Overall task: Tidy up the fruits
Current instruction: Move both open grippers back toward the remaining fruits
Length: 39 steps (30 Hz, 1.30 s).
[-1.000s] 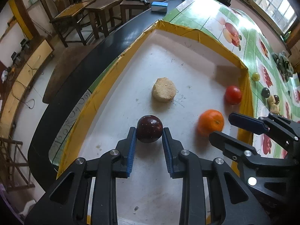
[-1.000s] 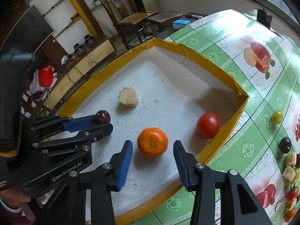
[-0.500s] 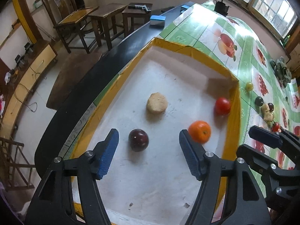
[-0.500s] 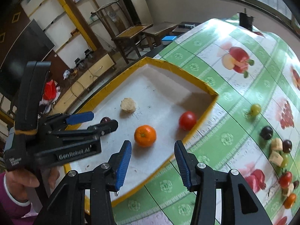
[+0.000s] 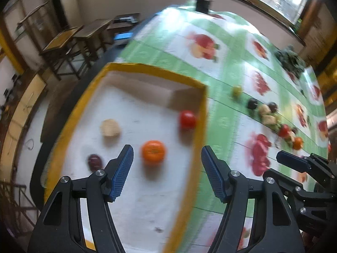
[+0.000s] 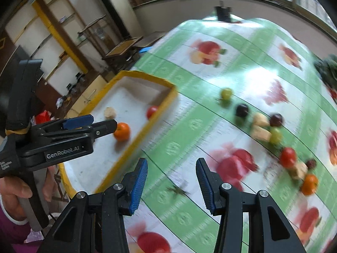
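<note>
A yellow-rimmed white tray (image 5: 155, 69) holds an orange (image 5: 153, 152), a red tomato (image 5: 187, 119), a dark plum (image 5: 94, 161) and a tan piece (image 5: 110, 127). My left gripper (image 5: 166, 160) hangs open above the tray's right part, gripping nothing. The orange shows below, between its fingers. My right gripper (image 6: 171, 168) stands open over the fruit-print tablecloth (image 6: 179, 147), right of the tray (image 6: 147, 78), with nothing between its fingers. Farther right a row of loose fruit lies on the cloth: a green grape (image 6: 226, 93), a dark plum (image 6: 242, 110), tan cubes (image 6: 261, 126), a tomato (image 6: 288, 157) and an orange (image 6: 309, 186).
A person's hand (image 6: 19, 187) holds the left gripper (image 6: 103, 122) at the left of the right wrist view. A dark green heap (image 5: 291, 60) sits at the table's far right. Chairs and small tables (image 5: 84, 35) stand beyond the table's far edge.
The left gripper opened and let go of the dark plum, which stays in the tray. Both grippers rose and swung right, the right one from the orange out over the tablecloth.
</note>
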{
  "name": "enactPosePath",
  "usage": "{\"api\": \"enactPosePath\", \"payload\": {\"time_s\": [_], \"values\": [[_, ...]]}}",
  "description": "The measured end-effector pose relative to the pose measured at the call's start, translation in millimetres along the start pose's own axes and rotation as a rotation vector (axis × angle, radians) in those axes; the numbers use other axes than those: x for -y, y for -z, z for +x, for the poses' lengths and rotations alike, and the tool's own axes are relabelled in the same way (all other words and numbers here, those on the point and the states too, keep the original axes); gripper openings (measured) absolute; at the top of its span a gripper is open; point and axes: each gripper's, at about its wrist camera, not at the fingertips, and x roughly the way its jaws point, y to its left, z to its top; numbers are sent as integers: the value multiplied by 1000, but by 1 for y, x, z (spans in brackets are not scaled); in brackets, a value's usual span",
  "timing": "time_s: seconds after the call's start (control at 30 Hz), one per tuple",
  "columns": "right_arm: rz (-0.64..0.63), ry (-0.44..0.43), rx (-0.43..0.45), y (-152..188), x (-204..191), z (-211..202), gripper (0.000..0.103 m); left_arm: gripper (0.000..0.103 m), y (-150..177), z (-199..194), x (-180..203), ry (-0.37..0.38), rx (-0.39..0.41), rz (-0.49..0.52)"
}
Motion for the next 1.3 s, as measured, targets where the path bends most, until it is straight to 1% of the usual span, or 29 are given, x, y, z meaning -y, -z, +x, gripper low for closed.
{"api": "enactPosePath", "payload": {"time_s": [0.37, 0.57, 0.67, 0.73, 0.8, 0.93, 1.0, 1.07, 1.2, 1.23, 1.3], "values": [[177, 100, 13, 53, 78, -42, 46, 67, 3, 10, 82, 92, -43, 133], [272, 134, 22, 80, 119, -62, 46, 67, 1, 22, 123, 153, -55, 211], [313, 144, 26, 90, 134, -69, 46, 67, -4, 34, 138, 186, -73, 216], [332, 147, 27, 96, 140, -72, 46, 67, -11, 42, 147, 192, -77, 203], [345, 148, 25, 100, 146, -73, 46, 67, -19, 46, 154, 204, -62, 194], [358, 147, 17, 107, 153, -74, 46, 67, -40, 58, 165, 176, -25, 170], [365, 145, 15, 108, 155, -73, 46, 67, -49, 65, 167, 152, -20, 162], [368, 141, 9, 108, 158, -71, 46, 67, -56, 73, 168, 144, -19, 152], [359, 131, -5, 105, 158, -65, 46, 67, -57, 90, 175, 121, -43, 194], [353, 127, -9, 104, 158, -63, 46, 69, -55, 93, 174, 129, -49, 199], [342, 121, -15, 101, 156, -59, 46, 69, -52, 91, 172, 145, -59, 198]]}}
